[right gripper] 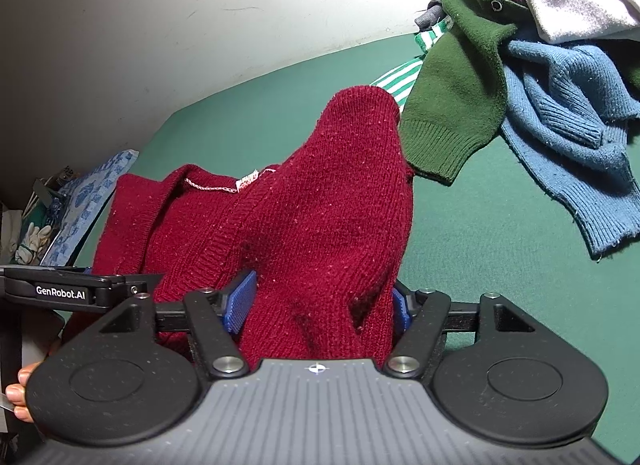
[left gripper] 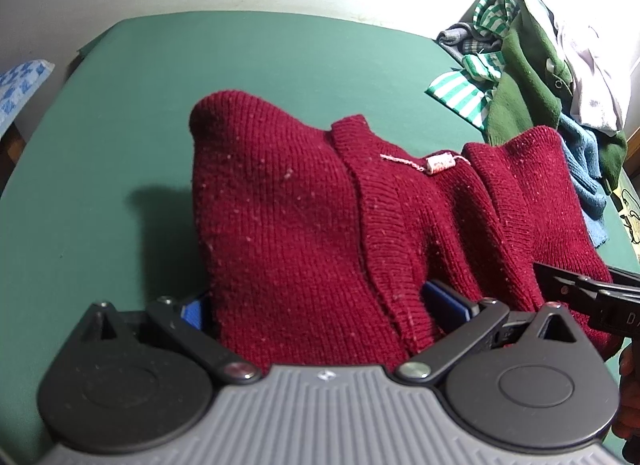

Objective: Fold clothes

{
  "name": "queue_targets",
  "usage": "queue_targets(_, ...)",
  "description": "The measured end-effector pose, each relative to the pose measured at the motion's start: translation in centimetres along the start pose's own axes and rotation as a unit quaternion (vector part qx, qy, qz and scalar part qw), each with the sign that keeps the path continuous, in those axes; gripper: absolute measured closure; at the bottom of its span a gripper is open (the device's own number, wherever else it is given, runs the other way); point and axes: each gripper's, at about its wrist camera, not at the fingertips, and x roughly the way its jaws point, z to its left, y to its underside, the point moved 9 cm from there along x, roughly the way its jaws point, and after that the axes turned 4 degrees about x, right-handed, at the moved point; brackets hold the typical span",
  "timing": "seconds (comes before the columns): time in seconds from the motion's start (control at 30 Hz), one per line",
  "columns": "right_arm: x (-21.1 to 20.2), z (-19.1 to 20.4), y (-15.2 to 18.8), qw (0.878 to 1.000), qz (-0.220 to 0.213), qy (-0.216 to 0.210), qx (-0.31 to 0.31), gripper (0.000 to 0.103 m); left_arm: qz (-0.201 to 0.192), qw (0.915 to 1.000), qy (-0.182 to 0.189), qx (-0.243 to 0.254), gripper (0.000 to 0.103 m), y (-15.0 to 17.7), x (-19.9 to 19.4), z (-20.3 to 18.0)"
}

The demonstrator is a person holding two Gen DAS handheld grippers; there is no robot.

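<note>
Left wrist view shows the left gripper (left gripper: 316, 305) with jaws closed on a bunched red sweater (left gripper: 304, 205) raised above the green table (left gripper: 260, 61), while rightward the right gripper (right gripper: 320, 301) likewise clamps its other side, beside a clothes pile (right gripper: 540, 85).

Only one thing here is properly readable: "GenRobot.AI" in white letters on the black side of my left claw (right gripper: 82, 292), which pokes in just left of the red sweater (right gripper: 320, 225) in the right wrist view. In the left wrist view my right claw (left gripper: 592, 297) shows a "D" and the start of a second letter, cut off at the picture's edge. The small tag (left gripper: 439, 163) at the sweater's collar has some red print, too tiny for me to read.
</note>
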Motion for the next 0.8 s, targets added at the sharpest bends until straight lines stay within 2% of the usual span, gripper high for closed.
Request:
queue_targets(0.13,0.0,0.0,0.1,1.0,-0.001,-0.004,0.005,0.038,-0.011,0.9998,0.017,0.006,0.012,0.1,-0.3,-0.3)
queue_targets(0.3,0.0,-0.1,0.0,1.0,-0.001,-0.005,0.006,0.038,-0.021,0.9963,0.077,-0.033,0.016,0.1,-1.2,1.2)
queue_targets(0.43,0.0,-0.1,0.1,1.0,-0.004,-0.007,0.007,0.037,-0.036,0.9929,0.103,-0.046,0.015,0.2,-2.7,2.9)
queue_targets(0.5,0.0,-0.1,0.1,1.0,-0.005,-0.007,0.005,0.037,-0.035,0.989,0.128,-0.065,0.015,0.4,-3.3,3.8)
queue_targets(0.6,0.0,-0.2,0.0,1.0,-0.003,-0.008,0.005,0.037,-0.031,0.986,0.147,-0.072,0.014,0.7,-3.6,4.4)
queue_targets(0.8,-0.1,-0.6,-0.3,0.999,0.022,-0.019,0.015,0.033,-0.022,0.9792,0.182,-0.086,0.014,1.3,-4.2,5.5)
